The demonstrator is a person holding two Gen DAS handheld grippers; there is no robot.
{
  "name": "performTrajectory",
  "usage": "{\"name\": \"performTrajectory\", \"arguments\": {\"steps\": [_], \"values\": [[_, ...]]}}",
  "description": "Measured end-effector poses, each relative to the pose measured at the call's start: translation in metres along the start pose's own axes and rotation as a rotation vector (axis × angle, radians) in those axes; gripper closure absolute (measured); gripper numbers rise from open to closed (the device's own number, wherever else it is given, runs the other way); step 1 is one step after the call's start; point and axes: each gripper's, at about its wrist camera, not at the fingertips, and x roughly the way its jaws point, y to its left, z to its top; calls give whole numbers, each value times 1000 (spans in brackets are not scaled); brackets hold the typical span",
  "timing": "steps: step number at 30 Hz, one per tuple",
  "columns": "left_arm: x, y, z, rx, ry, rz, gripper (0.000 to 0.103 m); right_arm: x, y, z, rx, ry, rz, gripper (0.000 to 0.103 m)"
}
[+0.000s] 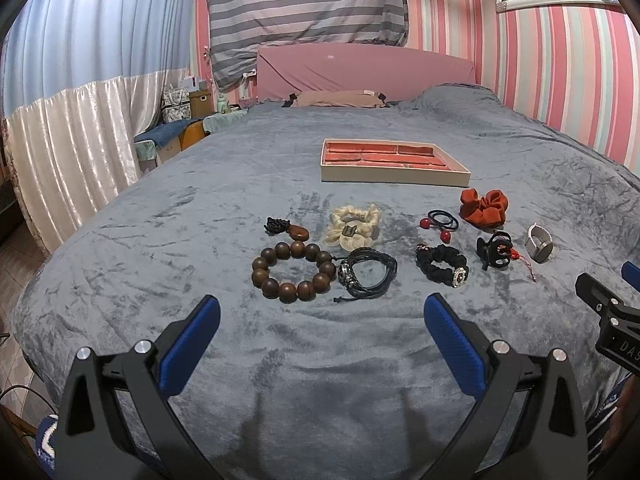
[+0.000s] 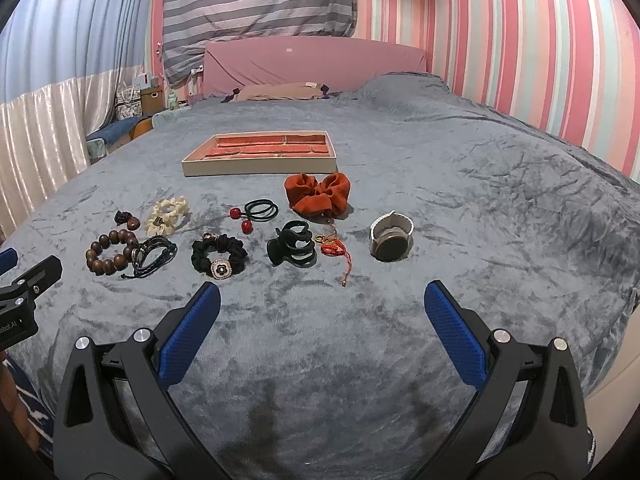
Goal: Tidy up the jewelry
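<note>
Blue-padded fingers (image 1: 196, 344) fill the foreground of the left wrist view, and the left gripper (image 1: 322, 312) is spread wide over the grey blanket (image 1: 160, 248), holding nothing. Same story on the other side: the right gripper (image 2: 322, 300) hangs with its jaws fully apart, nothing between them.

Just past the left gripper sits the wooden bead bracelet (image 1: 294, 271), touching the black cord bracelet (image 1: 368, 276) on its right. Behind them lie a small wooden pendant (image 1: 294, 232) and the cream scrunchie (image 1: 352, 226).

Over in the right wrist view, the black scrunchie (image 2: 218, 256) with its flower charm lies nearest the gripper's left finger, and the black claw clip (image 2: 292, 244) sits just to its right. A red knotted charm (image 2: 334, 248) lies against the clip, and the watch (image 2: 390, 236) rests further right, apart from the rest. Behind this row are the black hair ties with red beads (image 2: 258, 212) and the rust-orange scrunchie (image 2: 318, 194).

Further back on the bed stands the jewelry tray (image 2: 260, 166), cream-walled with red-lined compartments, every piece lying outside it on the blanket.
</note>
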Motion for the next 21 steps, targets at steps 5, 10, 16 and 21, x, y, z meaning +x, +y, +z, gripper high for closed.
{"name": "performTrajectory", "arguments": {"steps": [5,10,16,21], "values": [[0,0,0,1,1,-1,4,1,0,-1,2,2,5,4],[0,0,0,0,0,1,4,2,1,-1,-4,7,3,4],[1,1,-1,-3,6,-2,4,4,2,-1,-5,9,3,4],[1,1,-1,-3,6,-2,4,4,2,-2,-6,10,3,4]]}}
